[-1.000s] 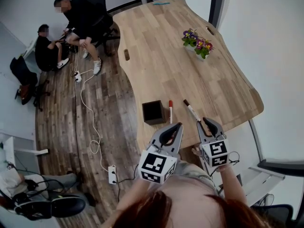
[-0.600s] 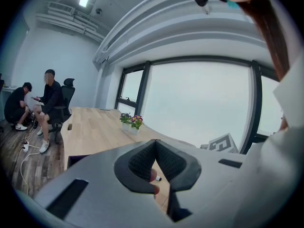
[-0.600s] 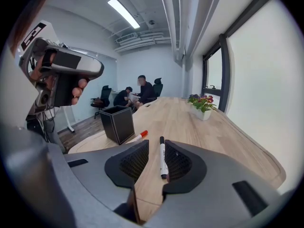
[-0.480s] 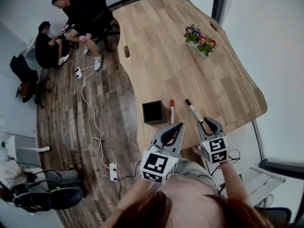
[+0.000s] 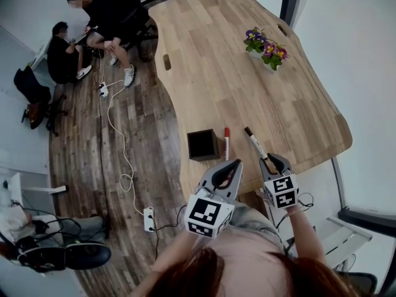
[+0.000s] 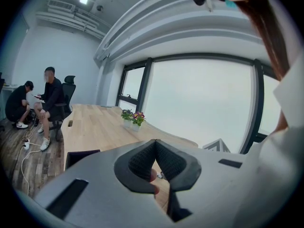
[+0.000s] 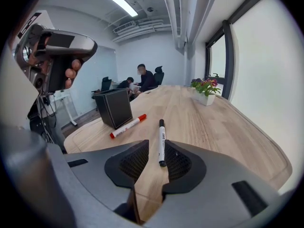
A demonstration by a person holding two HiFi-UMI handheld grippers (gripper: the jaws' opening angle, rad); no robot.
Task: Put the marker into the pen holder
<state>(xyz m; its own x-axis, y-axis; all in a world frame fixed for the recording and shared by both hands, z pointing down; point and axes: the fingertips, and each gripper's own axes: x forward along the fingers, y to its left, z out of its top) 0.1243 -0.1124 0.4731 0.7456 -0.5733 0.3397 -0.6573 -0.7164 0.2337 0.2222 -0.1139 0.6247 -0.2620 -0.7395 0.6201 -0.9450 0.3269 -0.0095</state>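
**Two markers loose on the desk, neither in the holder**

Two markers lay on the pale wood-grain desk point(image 5: 210, 60), near its front edge. The black-capped marker point(image 5: 254, 142) was white-barrelled and slim. The red-capped marker point(image 5: 226, 142) lay just beside the square black pen holder point(image 5: 203, 145).

The right gripper point(image 5: 274, 161) hung at the black marker's near end. Its ribbed dark fingers were apart, and its own view showed that end lying between them. From above I couldn't make out that gap. The left gripper point(image 5: 234, 163) hovered nearer the holder, its fingers pressed together on nothing.

A white pot of purple and yellow flowers point(image 5: 266, 47) stood well back. Two people point(image 5: 102, 17) sat beyond the desk's far corner, and a white cable point(image 5: 117, 147) trailed across the plank floor to a power strip point(image 5: 148, 218). The left gripper view caught the holder only as a dark sliver.
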